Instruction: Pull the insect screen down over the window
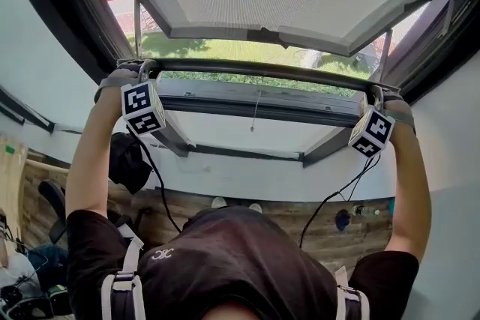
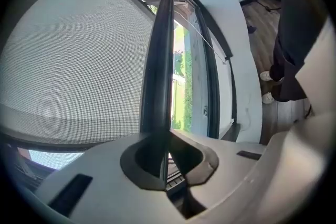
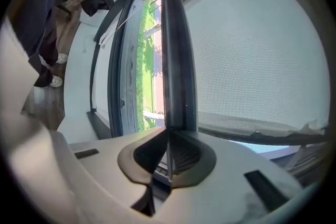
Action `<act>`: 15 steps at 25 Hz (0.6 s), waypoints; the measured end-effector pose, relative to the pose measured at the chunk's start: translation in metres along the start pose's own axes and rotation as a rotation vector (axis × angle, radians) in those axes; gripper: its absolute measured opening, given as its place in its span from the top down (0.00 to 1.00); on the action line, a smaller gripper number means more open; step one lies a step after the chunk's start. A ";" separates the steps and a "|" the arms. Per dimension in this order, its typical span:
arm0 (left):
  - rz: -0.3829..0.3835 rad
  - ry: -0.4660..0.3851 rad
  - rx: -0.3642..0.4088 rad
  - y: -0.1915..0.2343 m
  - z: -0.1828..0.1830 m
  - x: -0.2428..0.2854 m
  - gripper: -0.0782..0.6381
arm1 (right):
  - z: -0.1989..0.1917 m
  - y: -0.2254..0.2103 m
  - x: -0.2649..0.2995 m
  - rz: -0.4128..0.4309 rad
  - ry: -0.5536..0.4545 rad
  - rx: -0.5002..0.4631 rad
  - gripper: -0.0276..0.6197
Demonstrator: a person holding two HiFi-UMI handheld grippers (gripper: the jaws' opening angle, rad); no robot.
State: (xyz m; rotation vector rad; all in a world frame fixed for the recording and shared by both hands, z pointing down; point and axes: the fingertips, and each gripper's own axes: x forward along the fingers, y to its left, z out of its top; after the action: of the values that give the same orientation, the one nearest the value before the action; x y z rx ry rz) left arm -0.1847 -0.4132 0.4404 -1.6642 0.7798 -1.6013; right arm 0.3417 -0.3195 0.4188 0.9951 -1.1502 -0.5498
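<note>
The insect screen's dark pull bar (image 1: 262, 73) runs across the window between my two grippers. My left gripper (image 1: 142, 73) is shut on the bar's left end, and my right gripper (image 1: 375, 95) is shut on its right end. In the left gripper view the bar (image 2: 159, 60) rises straight out of the closed jaws (image 2: 163, 157), with grey mesh (image 2: 73, 60) spread to its left. In the right gripper view the bar (image 3: 176, 60) likewise leaves the closed jaws (image 3: 169, 157), with mesh (image 3: 252, 50) to its right. Both arms reach upward.
A thin pull cord (image 1: 256, 110) hangs from the window frame (image 1: 262, 97) below the bar. Grass (image 1: 247, 52) shows outside. White walls flank the window. A black garment (image 1: 127, 161) hangs at left, cables trail from both grippers, and a wooden floor (image 1: 330, 228) lies below.
</note>
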 end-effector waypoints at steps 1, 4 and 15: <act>-0.018 0.001 0.002 -0.009 0.000 0.006 0.85 | 0.000 0.009 0.005 0.015 0.005 -0.002 0.92; -0.064 0.001 0.003 -0.038 0.000 0.026 0.85 | 0.003 0.040 0.021 0.052 0.009 0.001 0.92; -0.131 0.018 -0.011 -0.111 0.000 0.078 0.85 | 0.008 0.117 0.065 0.037 0.031 0.062 0.92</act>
State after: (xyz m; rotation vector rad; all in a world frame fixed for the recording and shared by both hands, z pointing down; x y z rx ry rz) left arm -0.1851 -0.4121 0.5760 -1.7425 0.7019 -1.7063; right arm 0.3434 -0.3181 0.5528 1.0297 -1.1616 -0.4698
